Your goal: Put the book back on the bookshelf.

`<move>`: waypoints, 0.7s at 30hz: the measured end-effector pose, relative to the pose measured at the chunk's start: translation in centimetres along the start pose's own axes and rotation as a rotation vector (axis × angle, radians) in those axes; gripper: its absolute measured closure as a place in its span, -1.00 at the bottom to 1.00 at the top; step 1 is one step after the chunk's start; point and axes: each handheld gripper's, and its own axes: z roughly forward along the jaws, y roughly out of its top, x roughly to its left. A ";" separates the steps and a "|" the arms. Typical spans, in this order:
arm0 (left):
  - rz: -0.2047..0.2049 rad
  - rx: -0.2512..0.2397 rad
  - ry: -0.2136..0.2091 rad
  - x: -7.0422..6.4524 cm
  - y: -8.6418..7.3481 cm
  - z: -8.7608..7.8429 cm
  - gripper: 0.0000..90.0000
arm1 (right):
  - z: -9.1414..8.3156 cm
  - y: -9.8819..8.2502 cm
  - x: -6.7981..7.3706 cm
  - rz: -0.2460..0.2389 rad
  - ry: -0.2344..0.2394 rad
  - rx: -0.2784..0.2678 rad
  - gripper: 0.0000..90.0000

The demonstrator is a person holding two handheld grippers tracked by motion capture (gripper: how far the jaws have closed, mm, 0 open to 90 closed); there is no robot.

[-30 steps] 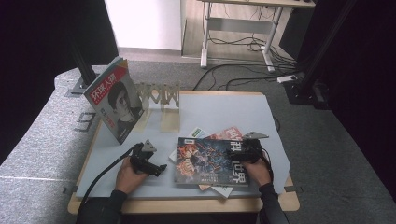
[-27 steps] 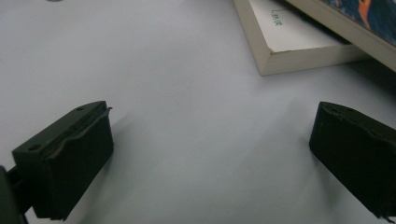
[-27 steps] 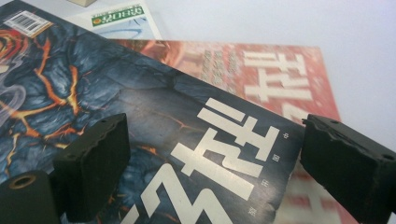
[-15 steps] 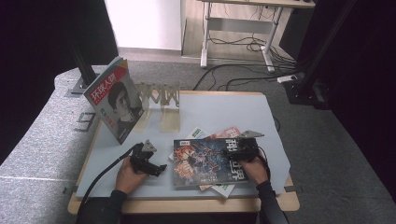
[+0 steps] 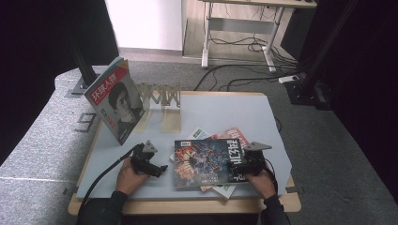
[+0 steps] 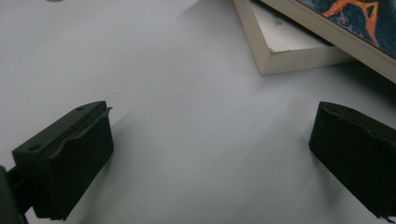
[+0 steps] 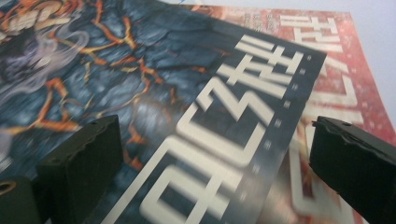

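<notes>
Grey table (image 5: 225,112) amid dark curtains, claws (image 5: 157,169) (image 5: 240,166) both agape, nothing gripped.

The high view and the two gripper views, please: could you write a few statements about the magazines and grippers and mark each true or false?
1. The dark comic magazine lies on top of the pile. True.
2. The left gripper holds a book. False: its jaws stand open over the bare table.
3. The portrait magazine stands upright against the wooden rack. True.
4. The right gripper is shut. False: its jaws stand wide apart over the comic's cover.
5. The red magazine lies alone on the floor. False: it lies under the comic.
</notes>
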 end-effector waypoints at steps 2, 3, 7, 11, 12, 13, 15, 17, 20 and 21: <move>0.000 0.000 0.000 0.0 0.0 0.0 -1.00 | -0.5 -0.4 0.3 0.000 0.002 -0.002 -0.94; 0.000 0.000 0.000 0.0 0.0 0.0 -1.00 | -0.7 -0.6 0.4 -0.004 0.002 -0.003 -0.94; 0.000 0.000 0.000 0.0 0.0 0.0 -1.00 | -1.6 -1.3 0.9 -0.008 0.005 -0.003 -0.93; 0.000 0.000 0.000 0.0 0.0 0.0 -1.00 | -2.5 -2.0 1.5 -0.022 0.000 -0.003 -0.90; 0.000 0.000 0.000 0.0 0.0 0.0 -1.00 | -2.7 -2.1 1.7 -0.022 0.003 -0.003 -0.90; 0.000 0.000 0.000 0.0 0.0 0.0 -1.00 | -2.8 -2.2 1.8 -0.028 0.004 -0.004 -0.89; 0.000 0.000 0.000 0.0 0.0 0.0 -1.00 | -3.1 -2.5 2.1 -0.029 0.012 -0.001 -0.89; 0.000 0.000 0.000 0.0 0.0 0.0 -1.00 | -3.3 -2.7 2.3 -0.031 0.017 0.000 -0.89; 0.000 0.000 0.000 0.0 0.0 0.0 -1.00 | -3.6 -3.0 2.6 -0.039 0.025 0.001 -0.89; 0.000 0.000 0.000 0.0 0.0 0.0 -1.00 | -3.7 -3.1 2.7 -0.039 0.029 0.004 -0.89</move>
